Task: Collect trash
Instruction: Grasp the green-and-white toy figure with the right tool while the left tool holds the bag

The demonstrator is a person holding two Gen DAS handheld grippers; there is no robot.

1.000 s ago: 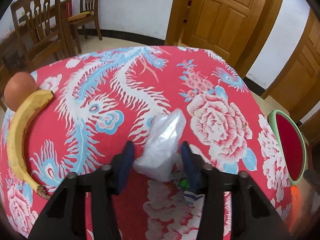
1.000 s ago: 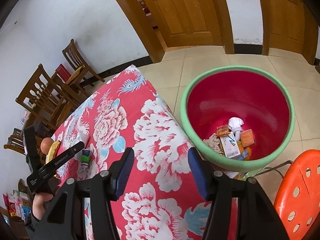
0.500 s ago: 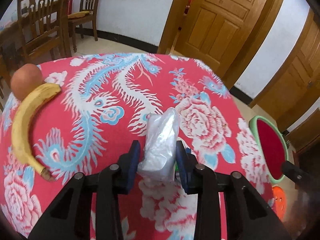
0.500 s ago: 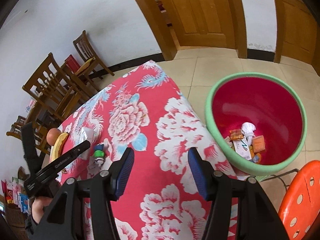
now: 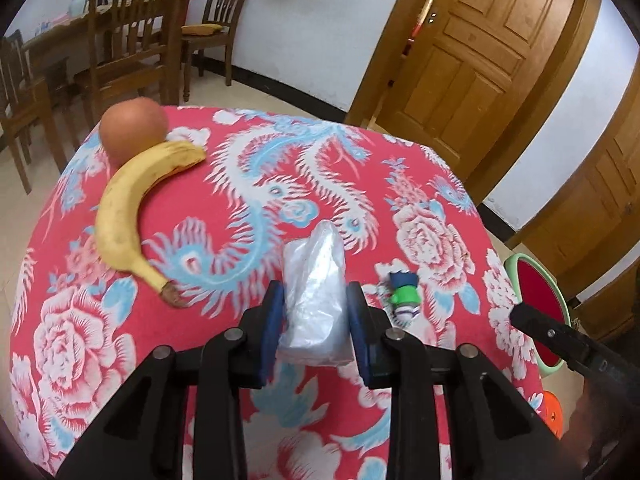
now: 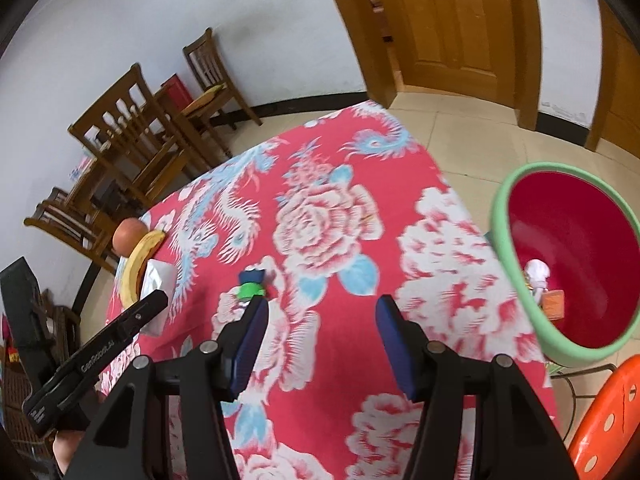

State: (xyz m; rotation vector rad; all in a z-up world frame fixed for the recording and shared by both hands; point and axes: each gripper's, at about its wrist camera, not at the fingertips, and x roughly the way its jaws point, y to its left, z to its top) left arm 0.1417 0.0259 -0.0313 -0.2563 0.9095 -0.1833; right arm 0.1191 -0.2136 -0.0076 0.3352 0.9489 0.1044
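The left gripper point(image 5: 315, 322) has just been closing, and both blue pads now press the sides of the crumpled clear plastic bag point(image 5: 314, 296), which was standing loose between wider jaws a second ago. So the grab looks made, and the carry to the red bin point(image 6: 568, 260) off the bench's right edge can follow. That gripper tilts steeply down over the middle of the bench point(image 5: 224, 184). The right gripper point(image 6: 320, 332) hangs about half open with nothing in it, angled down near the bench's front. 1 more scrap, a small blue and green wrapper point(image 5: 404, 296), lies just right of the bag. The banana point(image 5: 128, 208) and apple point(image 5: 134, 128) sit at the far left corner.
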